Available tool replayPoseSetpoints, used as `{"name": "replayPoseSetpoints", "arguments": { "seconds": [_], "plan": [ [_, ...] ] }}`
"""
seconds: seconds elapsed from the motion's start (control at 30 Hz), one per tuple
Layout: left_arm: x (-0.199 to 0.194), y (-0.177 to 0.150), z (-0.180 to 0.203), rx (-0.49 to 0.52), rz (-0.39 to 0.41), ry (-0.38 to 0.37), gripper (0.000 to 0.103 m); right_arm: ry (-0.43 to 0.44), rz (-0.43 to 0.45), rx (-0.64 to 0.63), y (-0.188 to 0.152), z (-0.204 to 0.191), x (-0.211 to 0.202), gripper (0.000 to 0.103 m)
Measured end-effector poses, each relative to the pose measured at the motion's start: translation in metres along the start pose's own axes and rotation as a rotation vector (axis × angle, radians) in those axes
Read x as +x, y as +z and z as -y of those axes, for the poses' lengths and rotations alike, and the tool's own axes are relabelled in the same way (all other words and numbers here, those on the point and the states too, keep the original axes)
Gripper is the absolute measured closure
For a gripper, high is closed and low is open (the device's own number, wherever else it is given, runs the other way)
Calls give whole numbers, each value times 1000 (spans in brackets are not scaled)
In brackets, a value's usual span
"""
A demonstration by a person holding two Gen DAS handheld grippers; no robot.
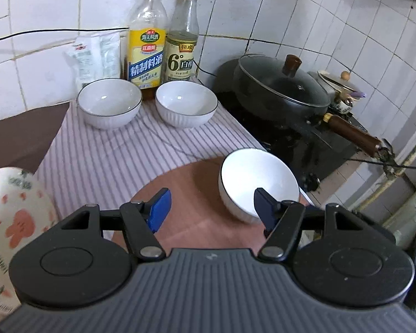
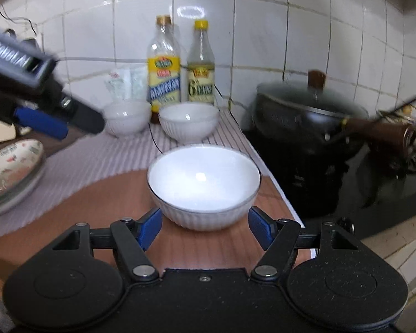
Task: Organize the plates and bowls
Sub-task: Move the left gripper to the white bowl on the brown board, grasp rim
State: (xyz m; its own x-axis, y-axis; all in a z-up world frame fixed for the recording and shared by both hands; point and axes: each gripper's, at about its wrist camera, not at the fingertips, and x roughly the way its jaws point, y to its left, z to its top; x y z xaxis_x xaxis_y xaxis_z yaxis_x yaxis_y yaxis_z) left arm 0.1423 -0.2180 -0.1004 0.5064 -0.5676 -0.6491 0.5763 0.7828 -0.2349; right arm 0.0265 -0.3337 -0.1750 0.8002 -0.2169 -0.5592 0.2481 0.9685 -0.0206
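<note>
Three white ribbed bowls (image 2: 203, 183), each thinly dark-rimmed.

From the left wrist we look down and forward over the bench (image 1: 111, 149) toward the tiled wall, raised above the front edge, with the near white bowl (image 1: 259, 183) off to the right. From the right wrist we sit lower and closer, facing the same wall, the near white bowl (image 2: 203, 186) centred just ahead. Both views share the two far bowls, the two bottles (image 1: 145, 41) (image 2: 163, 63), the patterned plate (image 1: 14, 222) (image 2: 12, 172) and the black pan (image 1: 280, 88) (image 2: 305, 116); the left hand-held gripper (image 2: 41, 111) shows at the right view's left edge.
</note>
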Motion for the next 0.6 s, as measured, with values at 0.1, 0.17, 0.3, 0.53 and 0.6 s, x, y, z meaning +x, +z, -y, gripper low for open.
{"name": "replayPoseSetpoints", "arguments": {
  "seconds": [0.1,0.17,0.3,0.53,0.6],
  "plan": [
    [25,1,6,2,-21,-33,34,2,-19,-3,-8,0,11,30],
    [40,-1,10,0,-35,-27,34,-1,-28,22,-12,2,20,28],
    [70,-4,14,3,-83,-9,34,-30,-3,55,-19,4,34,13],
    [95,-3,2,-78,-131,-35,34,6,5,46,-20,4,52,10],
    [101,-1,-1,-97,-142,-47,37,12,12,43,-19,4,58,10]
  ]
}}
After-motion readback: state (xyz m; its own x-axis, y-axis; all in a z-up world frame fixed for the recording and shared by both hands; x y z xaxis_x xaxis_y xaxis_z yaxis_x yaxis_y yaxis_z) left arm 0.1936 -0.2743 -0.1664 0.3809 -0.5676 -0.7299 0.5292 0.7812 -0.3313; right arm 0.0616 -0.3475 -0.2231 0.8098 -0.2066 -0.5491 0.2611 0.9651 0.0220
